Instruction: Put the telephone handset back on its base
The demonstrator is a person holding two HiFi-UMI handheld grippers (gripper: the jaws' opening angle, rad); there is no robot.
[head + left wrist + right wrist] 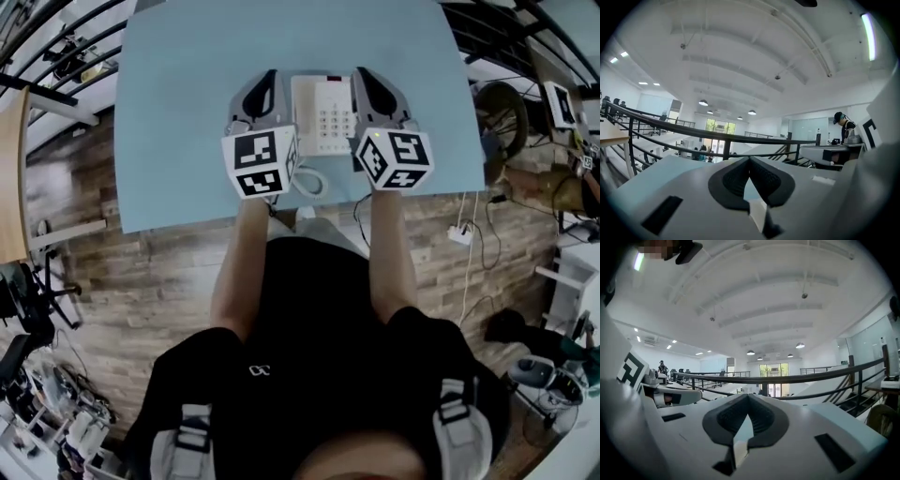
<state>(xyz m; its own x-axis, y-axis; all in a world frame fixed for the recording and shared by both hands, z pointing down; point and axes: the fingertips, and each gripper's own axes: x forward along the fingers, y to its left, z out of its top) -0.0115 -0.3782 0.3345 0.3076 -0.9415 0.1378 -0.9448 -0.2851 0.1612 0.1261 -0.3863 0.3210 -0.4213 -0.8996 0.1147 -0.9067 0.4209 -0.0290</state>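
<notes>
I have both forearms stretched straight out ahead of me, bare from the black sleeves and roughly parallel, with each hand hidden beneath its marker cube. The left gripper [271, 77] and the right gripper [362, 74] point away from me over the table [187, 112], one on either side of the telephone [328, 117]. Both gripper views look out level over the railing and up at the ceiling rather than down at the tabletop. In the left gripper view the left gripper's [750, 160] dark, ribbed pads meet at the tips, with nothing between them. The right gripper [748, 396] is the same in its own view: jaws together and empty. Both gripper shells are smooth pale grey plastic, tapering to a point. The telephone is a white, boxy plastic unit with a grid of small keys. It lies flat near the table's front edge, between the two grippers and close beside each. I cannot tell whether the handset is seated on it. Its white cord [309, 180] loops toward me, between the black-and-white left cube [261, 161] and right cube [395, 157]. The tabletop is a matte, light blue sheet.
</notes>
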